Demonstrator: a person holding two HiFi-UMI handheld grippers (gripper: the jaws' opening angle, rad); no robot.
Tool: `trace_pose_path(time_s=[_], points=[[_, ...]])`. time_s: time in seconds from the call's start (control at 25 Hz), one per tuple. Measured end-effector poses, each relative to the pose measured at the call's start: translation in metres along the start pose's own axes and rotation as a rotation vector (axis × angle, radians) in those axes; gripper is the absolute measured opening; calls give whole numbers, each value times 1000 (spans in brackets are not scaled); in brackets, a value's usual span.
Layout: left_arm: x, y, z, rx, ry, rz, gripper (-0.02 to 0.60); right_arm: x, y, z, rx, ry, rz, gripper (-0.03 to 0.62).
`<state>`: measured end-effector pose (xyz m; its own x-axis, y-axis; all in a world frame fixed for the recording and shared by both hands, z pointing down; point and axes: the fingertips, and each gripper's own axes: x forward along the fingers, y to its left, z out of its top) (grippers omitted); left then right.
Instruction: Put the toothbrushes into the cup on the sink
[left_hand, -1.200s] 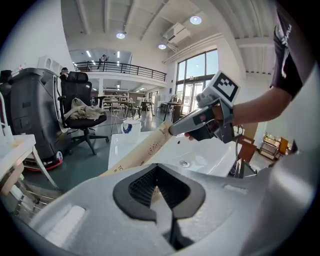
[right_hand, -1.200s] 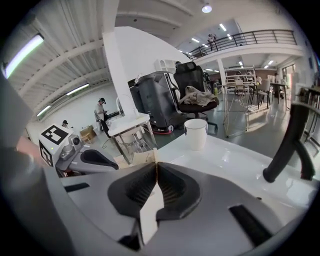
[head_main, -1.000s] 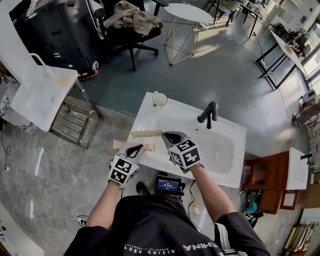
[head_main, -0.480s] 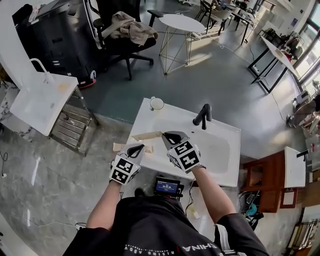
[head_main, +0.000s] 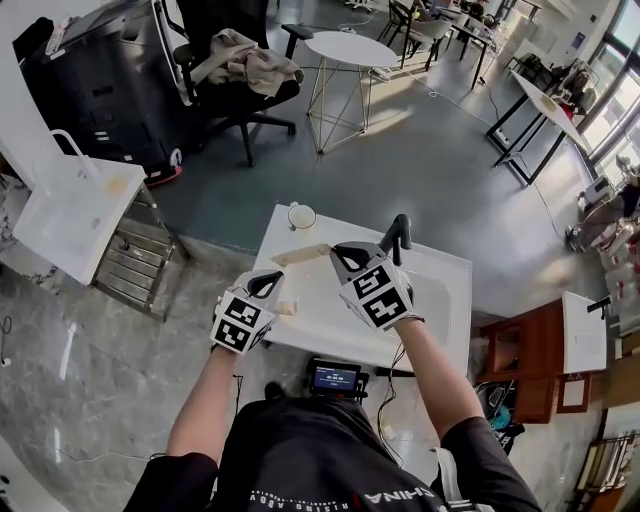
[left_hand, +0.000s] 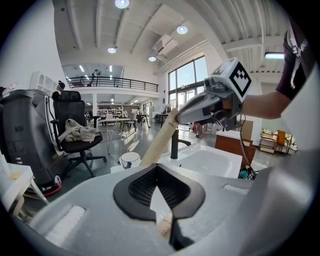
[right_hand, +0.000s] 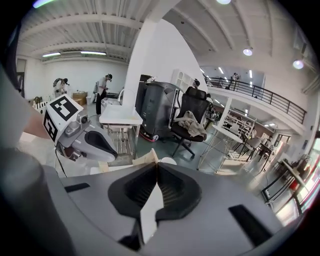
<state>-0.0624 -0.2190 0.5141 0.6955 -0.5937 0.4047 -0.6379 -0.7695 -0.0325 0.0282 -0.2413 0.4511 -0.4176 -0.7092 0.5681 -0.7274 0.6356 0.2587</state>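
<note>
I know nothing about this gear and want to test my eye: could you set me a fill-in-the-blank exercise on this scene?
1. The white cup stands on a corner of the ____.
2. The tap is coloured ____.
3. The right tool is shut on a long beige packet that is not yet in the ____.
4. The left tool is shut on a second beige packet, so the packets held number ____.

Missing words: sink; black; cup; two.
</note>
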Motion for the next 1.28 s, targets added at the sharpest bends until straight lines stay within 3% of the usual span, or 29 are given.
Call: trace_pose_path(time_s=[0.28,0.68,1.08,1.28], points=[[19,10,27,24,2,1,-3,1,-54,31,-111,-6,-54,17],[36,22,24,-14,33,31,-3,43,-100,45,-316,41,-68,17],[43,30,-13,-87,102,68,-3,92,-98,29,-482,90,1,18],[40,36,-20,-102,117,83,-3,110,-82,20,-479,106,62,23]])
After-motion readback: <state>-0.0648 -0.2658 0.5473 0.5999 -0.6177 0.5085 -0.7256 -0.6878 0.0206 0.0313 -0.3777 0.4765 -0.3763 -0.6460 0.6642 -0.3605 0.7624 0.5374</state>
